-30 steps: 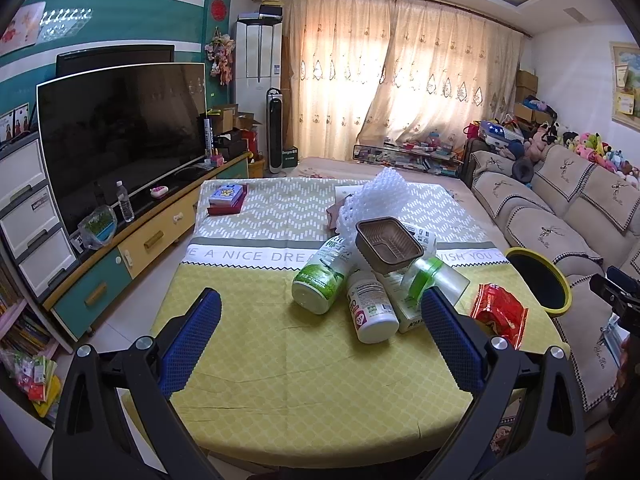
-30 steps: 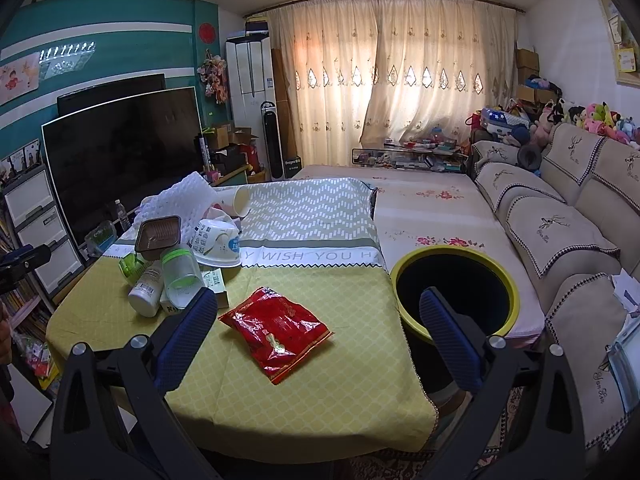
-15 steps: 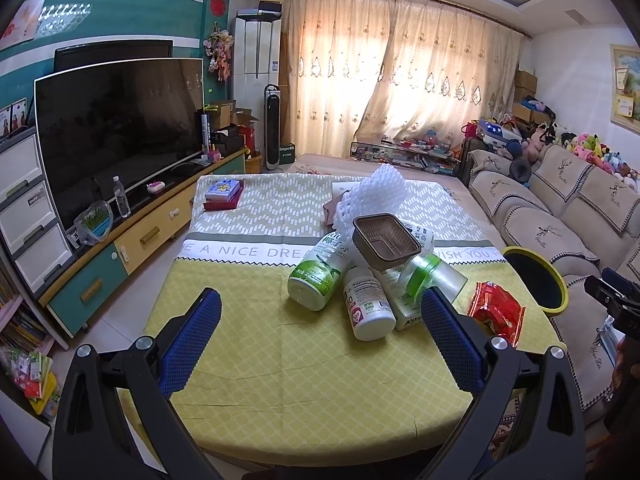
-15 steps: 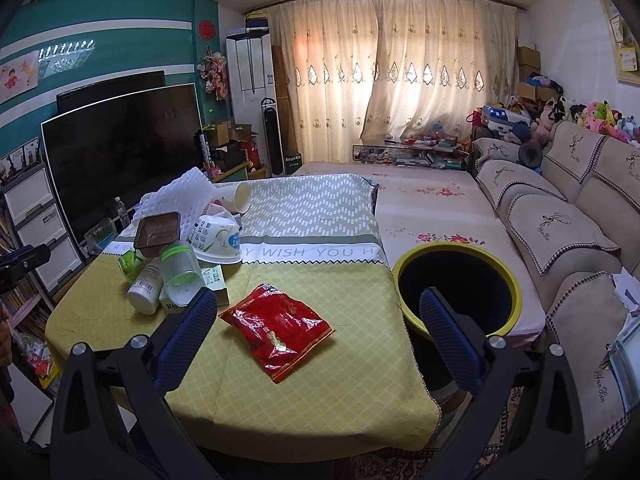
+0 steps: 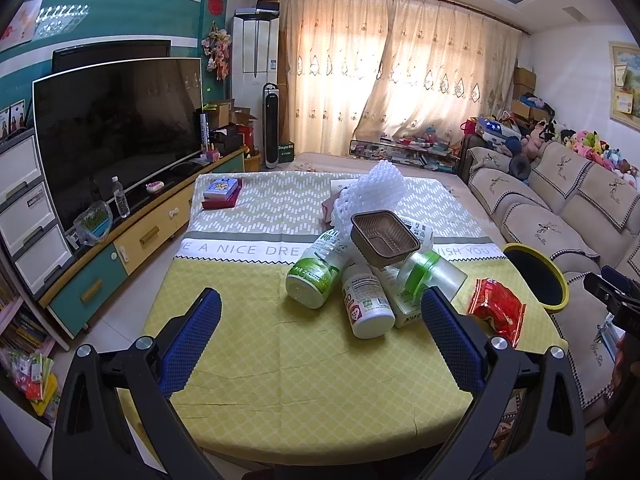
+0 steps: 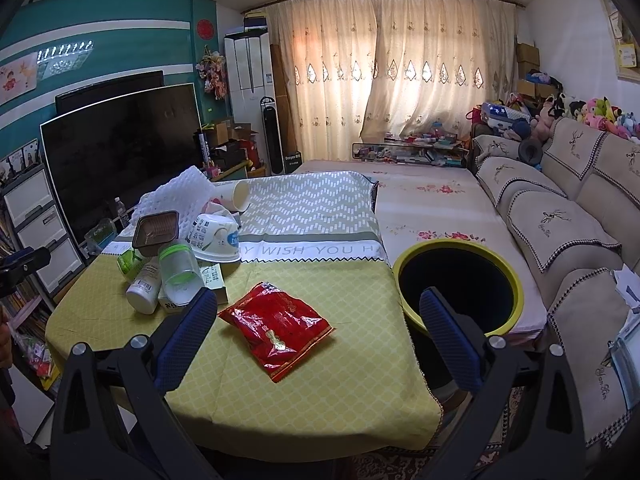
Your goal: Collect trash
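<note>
A heap of trash lies on the yellow tablecloth (image 5: 280, 360): a green-lidded bottle (image 5: 316, 272), a white bottle (image 5: 366, 300), a clear jar (image 5: 428, 276), a brown tray (image 5: 384, 236) and white foam netting (image 5: 376, 188). A red snack bag (image 6: 276, 320) lies apart, to the heap's right. A yellow-rimmed black bin (image 6: 460, 284) stands beside the table's right edge. My left gripper (image 5: 320, 336) is open, short of the heap. My right gripper (image 6: 316, 336) is open, with the red bag lying between and just beyond its fingertips.
A big TV (image 5: 116, 136) on a low cabinet (image 5: 132, 248) runs along the left wall. A sofa (image 6: 560, 216) lines the right side. A boxed stack (image 5: 222, 194) sits at the table's far left. An upturned paper bowl (image 6: 218, 240) and cup (image 6: 236, 196) lie behind the heap.
Both views have shifted a little; the left gripper has crept slightly forward toward the heap. Nothing on the table has moved and both grippers stay open.
</note>
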